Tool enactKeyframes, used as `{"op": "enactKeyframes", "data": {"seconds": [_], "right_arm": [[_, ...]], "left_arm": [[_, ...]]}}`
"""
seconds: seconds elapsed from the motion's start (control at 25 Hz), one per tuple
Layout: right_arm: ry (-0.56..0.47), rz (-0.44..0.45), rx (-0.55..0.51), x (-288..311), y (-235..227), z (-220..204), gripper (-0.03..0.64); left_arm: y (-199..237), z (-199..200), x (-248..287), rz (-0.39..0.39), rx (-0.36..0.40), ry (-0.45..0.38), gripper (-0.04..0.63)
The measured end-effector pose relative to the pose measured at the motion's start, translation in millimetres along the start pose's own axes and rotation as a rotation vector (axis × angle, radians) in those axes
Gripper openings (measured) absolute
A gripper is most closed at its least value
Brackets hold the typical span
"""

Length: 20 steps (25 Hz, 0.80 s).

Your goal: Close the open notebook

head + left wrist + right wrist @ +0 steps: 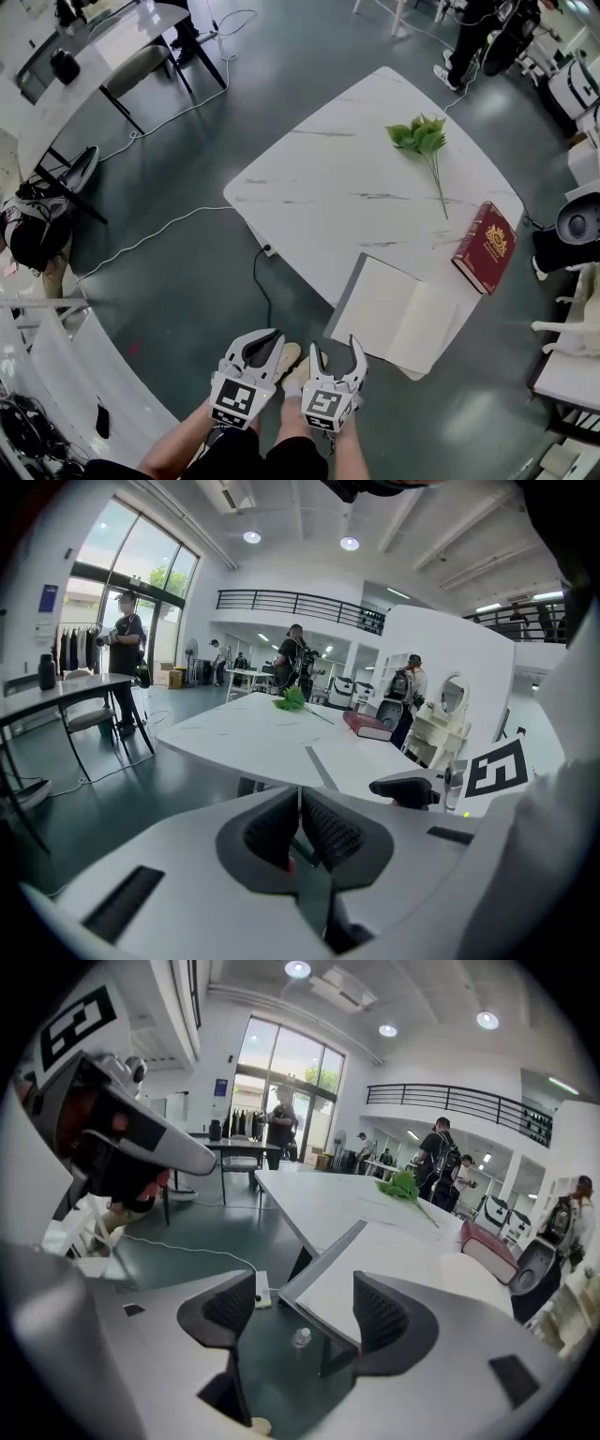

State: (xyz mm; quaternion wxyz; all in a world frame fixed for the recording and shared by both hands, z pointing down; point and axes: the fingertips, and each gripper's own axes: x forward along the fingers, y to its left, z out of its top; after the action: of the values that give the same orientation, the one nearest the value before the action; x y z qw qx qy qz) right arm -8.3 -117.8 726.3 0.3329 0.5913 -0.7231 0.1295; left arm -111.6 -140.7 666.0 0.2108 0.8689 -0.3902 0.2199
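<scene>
Facing the notebook (401,314), open flat at the desk's (328,169) near edge, I judge this the reach-in step. The left tool (270,337) is clenched and empty, the right tool (339,349) released and empty, both short of it. Next, the right should catch a cover edge and fold it over.

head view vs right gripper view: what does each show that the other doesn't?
Head view only: the open notebook as a full spread, the gold emblem on the red book.
Right gripper view only: tall windows, balcony railing, ceiling lights.
Both: notebook, book, the leafy green sprig, the white table, the right gripper, open, nothing between its jaws.
</scene>
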Motion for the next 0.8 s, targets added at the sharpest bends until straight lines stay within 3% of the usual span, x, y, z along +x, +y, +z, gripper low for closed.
{"op": "enactKeyframes", "data": {"seconds": [0.12,0.4,0.64,0.8], "right_arm": [[0.018,-0.040,-0.053,9.4,-0.8,-8.8,0.371],[0.054,-0.093,-0.146,24.9,-3.3,-19.3,0.377],[0.070,-0.127,-0.185,28.2,-8.7,-24.5,0.312],[0.068,-0.103,-0.192,26.3,-5.8,-21.7,0.278]], "left_arm": [[0.9,-5.9,3.6,0.000,-0.010,0.010,0.032],[6.0,-16.8,8.7,0.009,-0.029,0.028,0.032],[11.2,-22.9,10.9,0.019,-0.040,0.035,0.032],[10.8,-20.4,10.5,0.017,-0.042,0.034,0.032]]}}
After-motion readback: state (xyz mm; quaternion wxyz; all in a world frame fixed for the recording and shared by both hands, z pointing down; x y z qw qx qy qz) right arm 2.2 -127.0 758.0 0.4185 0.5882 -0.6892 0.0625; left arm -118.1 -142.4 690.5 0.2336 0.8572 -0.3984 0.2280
